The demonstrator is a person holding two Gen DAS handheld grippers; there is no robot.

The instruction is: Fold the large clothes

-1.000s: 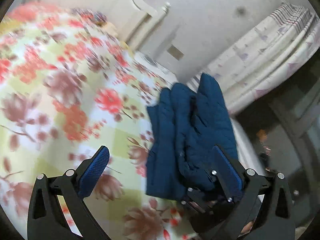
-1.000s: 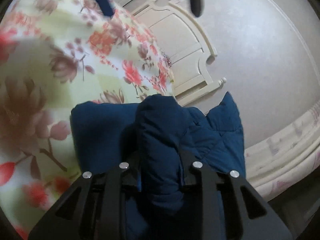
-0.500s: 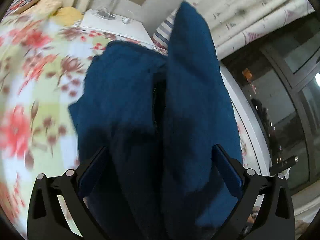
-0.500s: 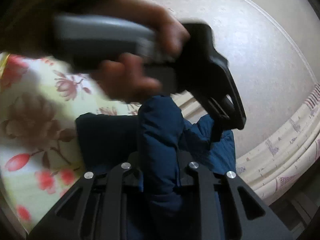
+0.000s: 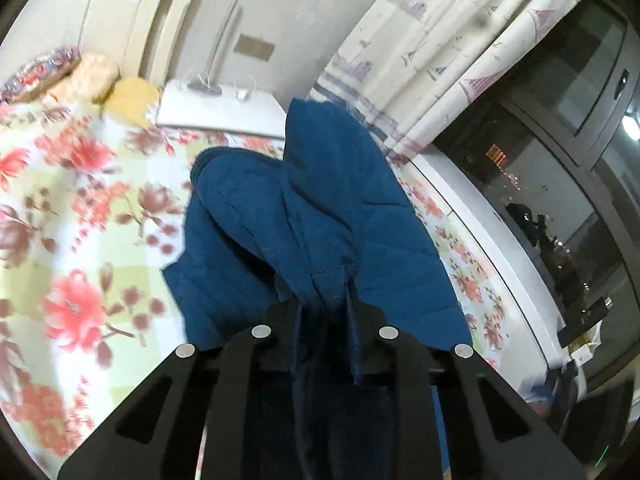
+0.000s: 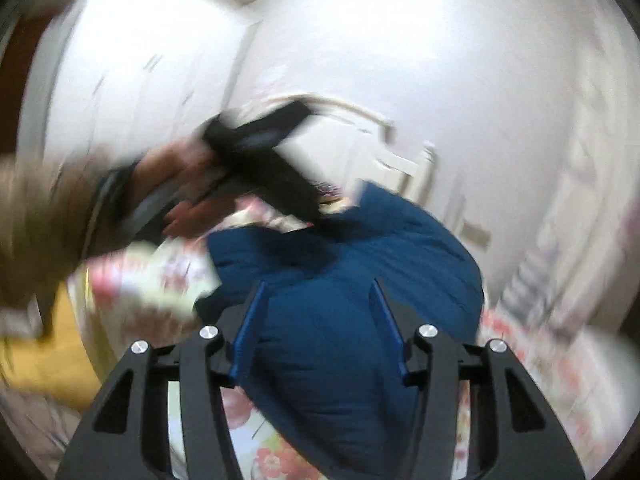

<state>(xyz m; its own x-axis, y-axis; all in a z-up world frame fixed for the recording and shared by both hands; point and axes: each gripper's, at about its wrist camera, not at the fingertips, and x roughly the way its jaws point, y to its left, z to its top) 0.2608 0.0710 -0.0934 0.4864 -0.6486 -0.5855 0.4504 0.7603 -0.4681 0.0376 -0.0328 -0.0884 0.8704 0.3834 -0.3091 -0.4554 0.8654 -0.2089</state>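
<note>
A dark blue quilted jacket (image 5: 320, 208) lies bunched on a floral bedspread (image 5: 80, 208). My left gripper (image 5: 324, 308) is shut on a fold of the jacket near its hem cord. In the right wrist view the jacket (image 6: 360, 280) lies between the fingers of my right gripper (image 6: 320, 320), which is open with its blue pads (image 6: 246, 328) apart on either side of the padded cloth. The left gripper and the hand holding it (image 6: 256, 168) show blurred above the jacket in that view.
A cream headboard (image 5: 160, 12) and pillows (image 5: 96, 76) stand at the far end of the bed. A white bedside table (image 5: 216, 108), patterned curtains (image 5: 440, 40) and a dark window (image 5: 560, 160) lie to the right.
My left gripper moved onto the jacket and closed on a fold of it. My right gripper opened and let go of the jacket; its view swung quickly.
</note>
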